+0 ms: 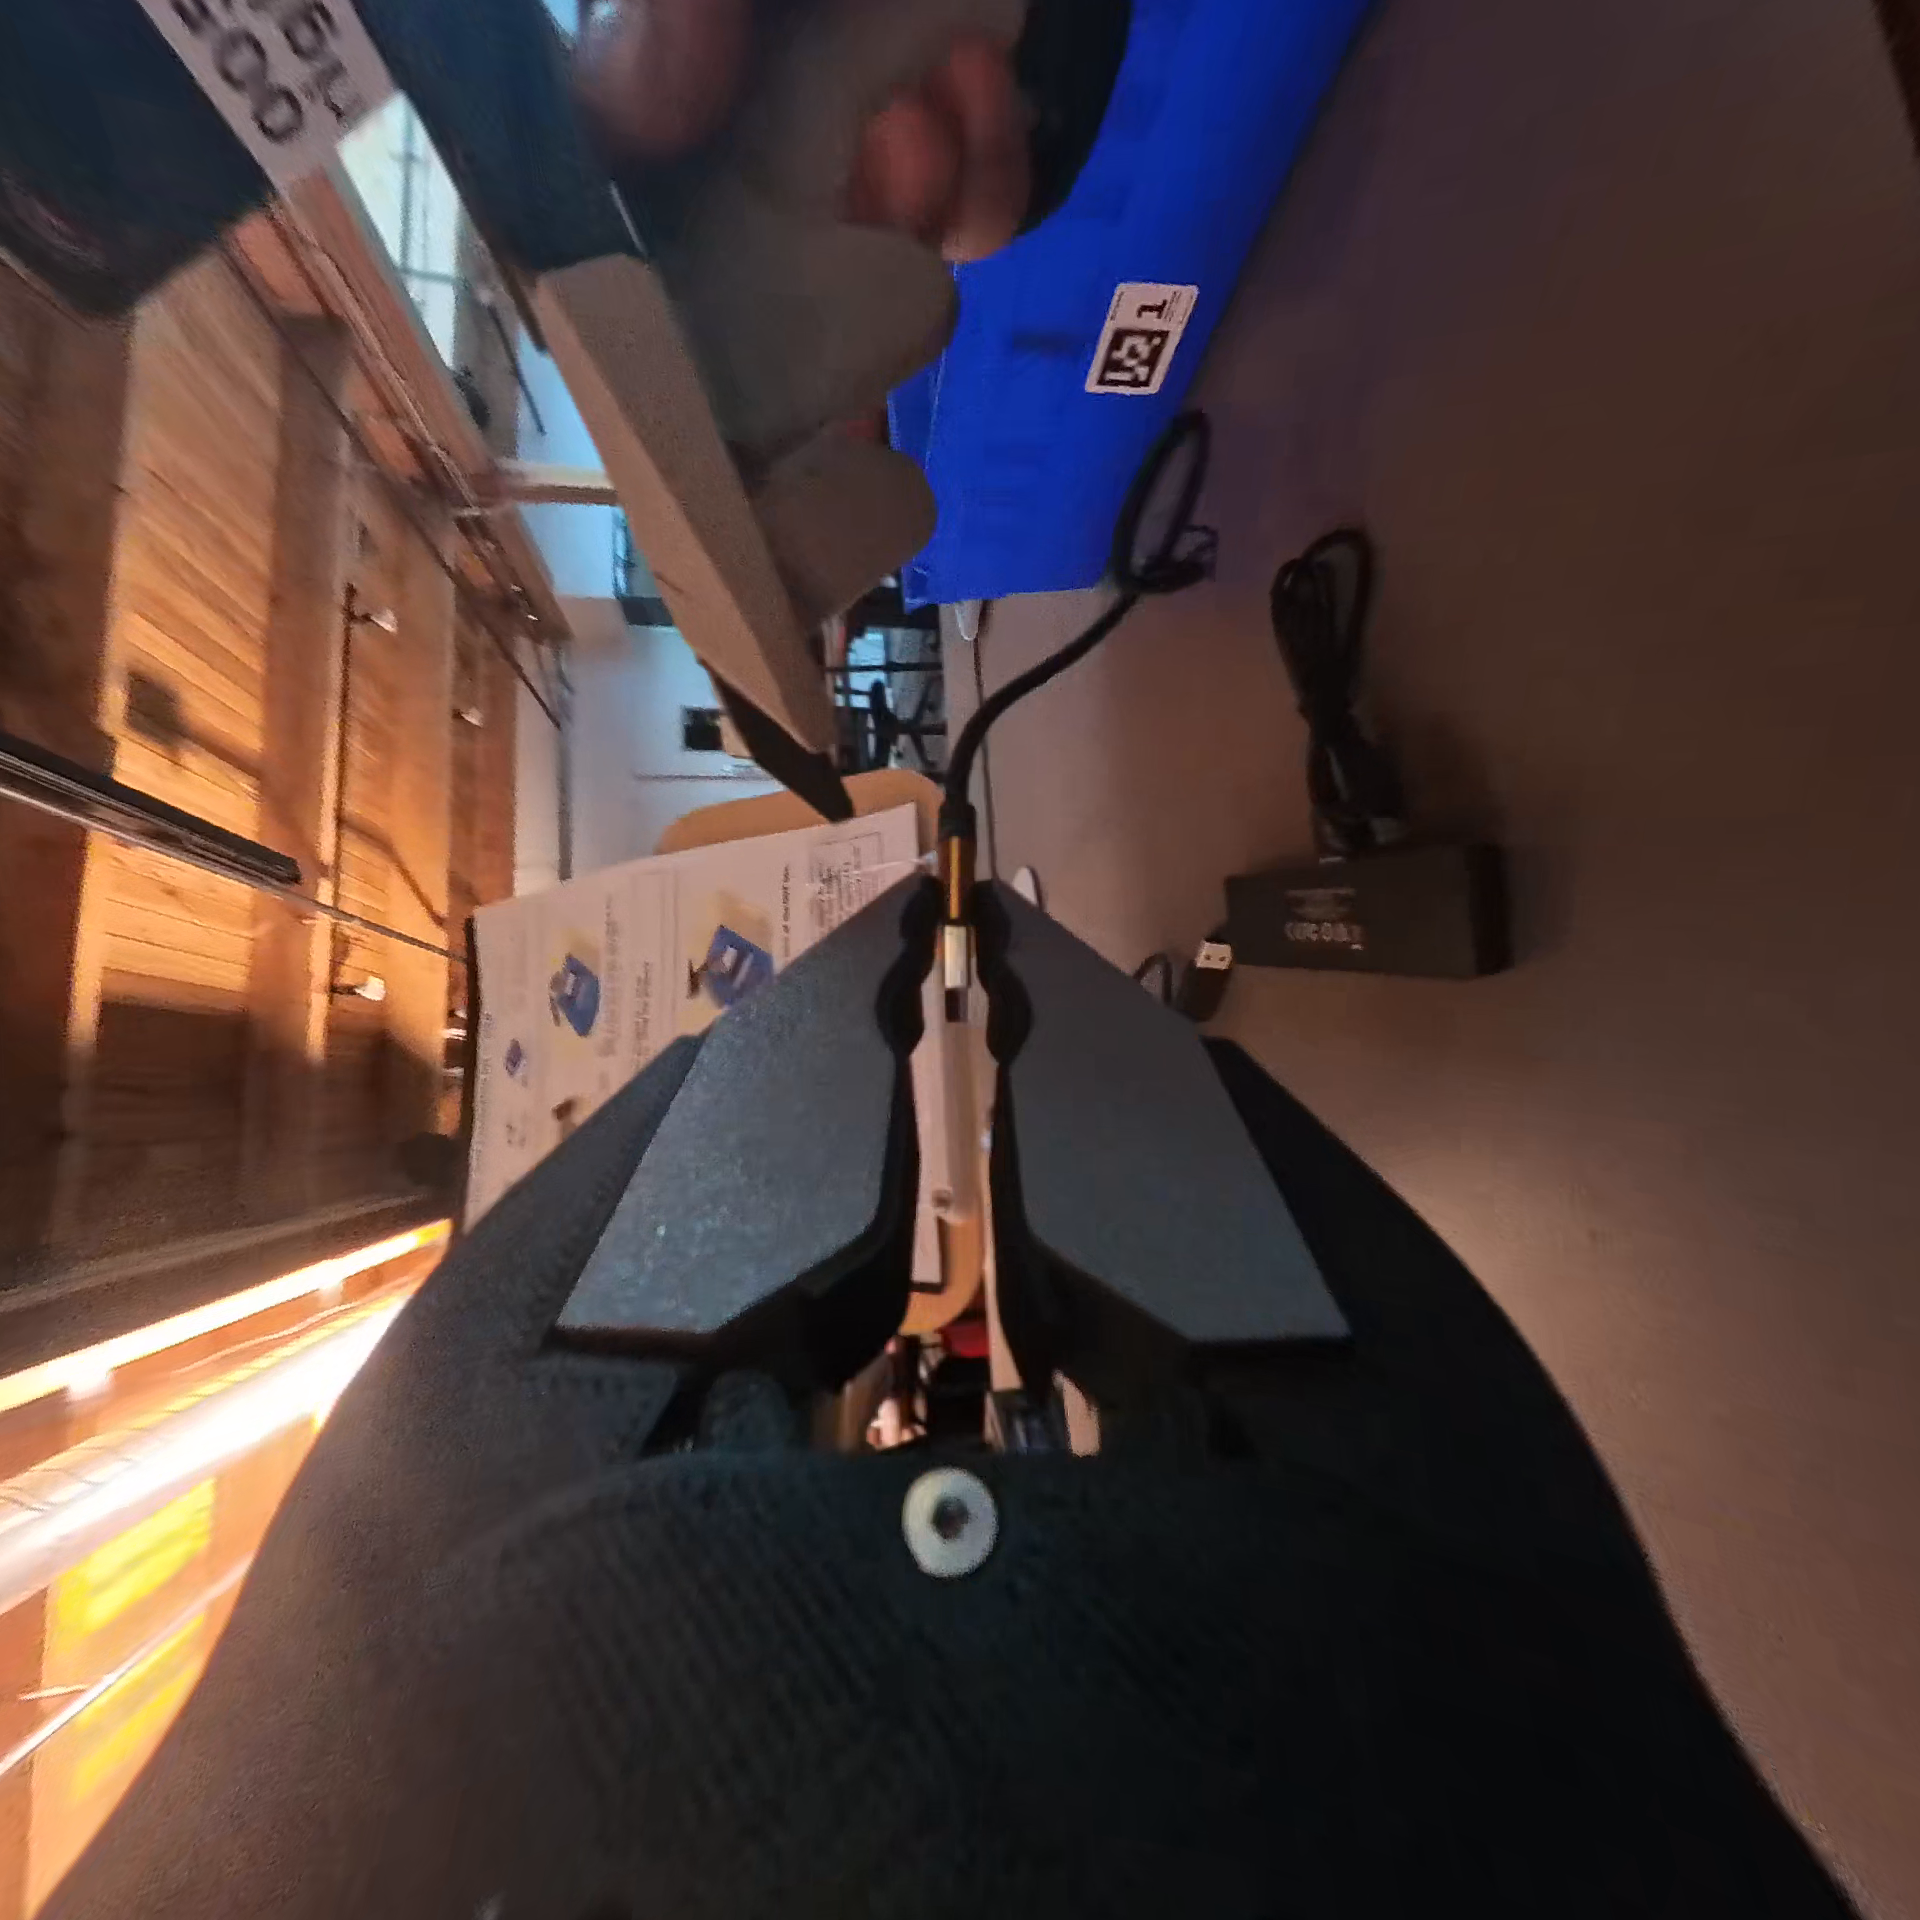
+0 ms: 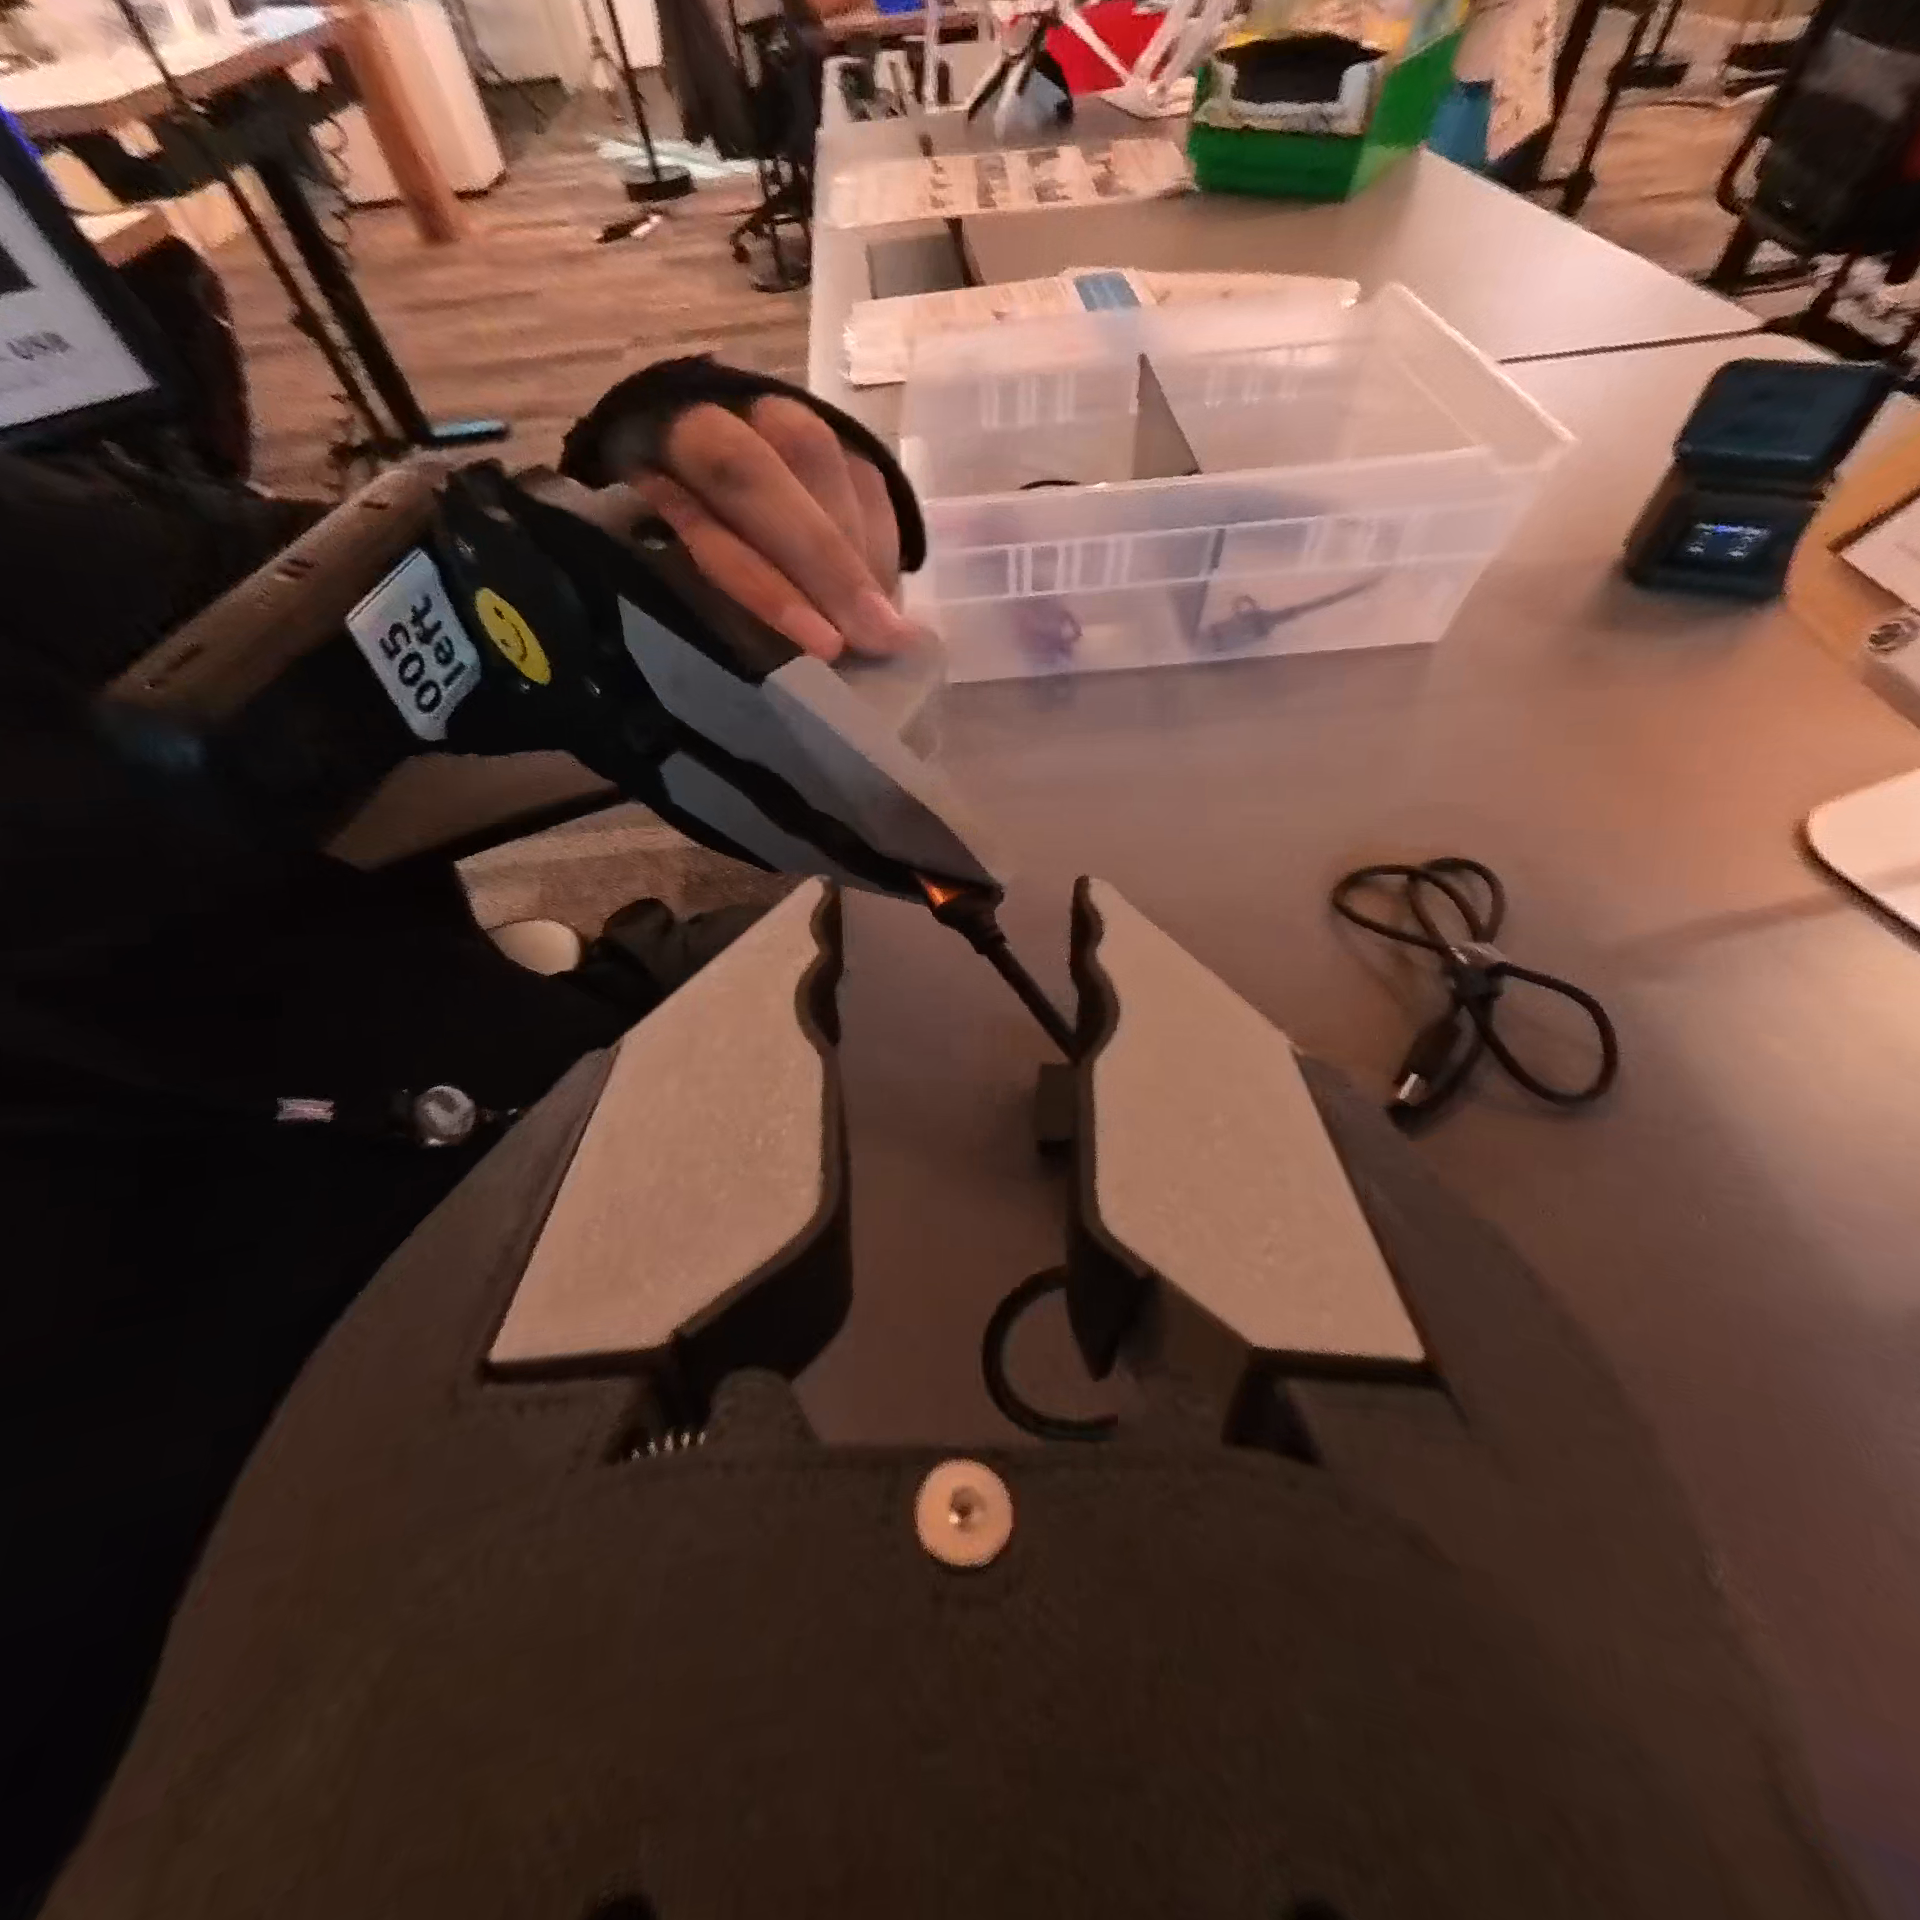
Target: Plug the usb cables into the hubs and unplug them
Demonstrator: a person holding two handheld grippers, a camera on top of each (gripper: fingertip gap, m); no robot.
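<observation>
A black cable's gold-collared plug (image 1: 954, 914) is clamped between the fingertips of the left gripper (image 1: 954, 925), held above the grey table (image 1: 1662, 1351). Its cord is seen trailing down to the table. In the right wrist view, the same plug (image 2: 951, 896) is gripped at the tips of the left gripper (image 2: 961, 883). The right gripper (image 2: 951, 951) is spread apart, nothing held. A black hub (image 1: 1371, 912) and a bundled cable (image 2: 1475, 987) are noted lying on the table. A clear bin (image 2: 1226, 488) is set farther back.

black usb cable (image 1: 1049, 665), gold-banded plug (image 1: 954, 868); black hub (image 1: 1371, 912); blue bag (image 1: 1049, 416).
</observation>
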